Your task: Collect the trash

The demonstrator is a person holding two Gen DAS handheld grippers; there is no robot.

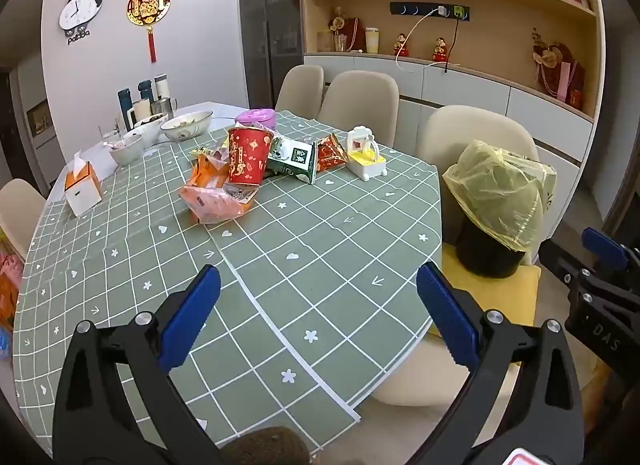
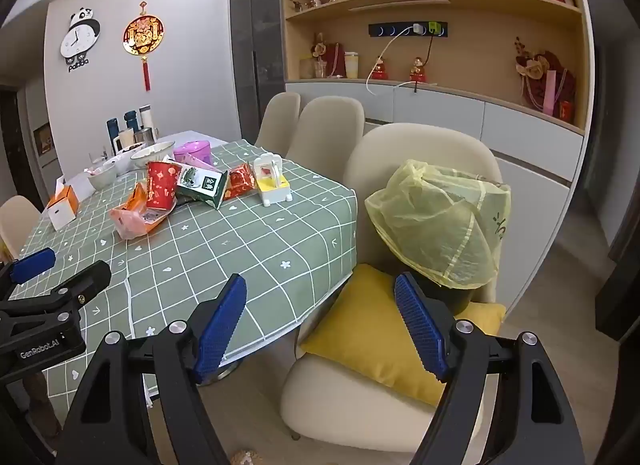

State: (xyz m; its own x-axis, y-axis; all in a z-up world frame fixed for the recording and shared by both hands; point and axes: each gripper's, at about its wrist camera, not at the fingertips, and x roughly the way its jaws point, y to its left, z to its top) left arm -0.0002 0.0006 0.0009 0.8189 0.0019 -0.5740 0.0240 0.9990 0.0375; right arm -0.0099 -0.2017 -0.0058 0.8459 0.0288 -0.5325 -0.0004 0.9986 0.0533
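Note:
A heap of trash lies at the far middle of the table: a red paper cup (image 1: 249, 156) (image 2: 161, 185), orange wrappers (image 1: 214, 196) (image 2: 134, 219), a green carton (image 1: 294, 161) (image 2: 204, 185) and a red triangular packet (image 1: 330, 153) (image 2: 241, 181). A black bin lined with a yellow bag (image 1: 500, 195) (image 2: 440, 221) stands on a cushioned chair at the table's right. My left gripper (image 1: 318, 307) hovers open over the near tablecloth, empty. My right gripper (image 2: 320, 323) is open and empty beside the table's corner, just before the bin.
A white and yellow toy (image 1: 366, 155) stands beside the trash, a pink tin (image 1: 256, 117) behind it. Bowls (image 1: 186, 127), flasks (image 1: 146, 95) and an orange tissue box (image 1: 82, 187) fill the table's far left. Beige chairs (image 1: 360, 105) ring the table; a yellow cushion (image 2: 384, 341) lies under the bin.

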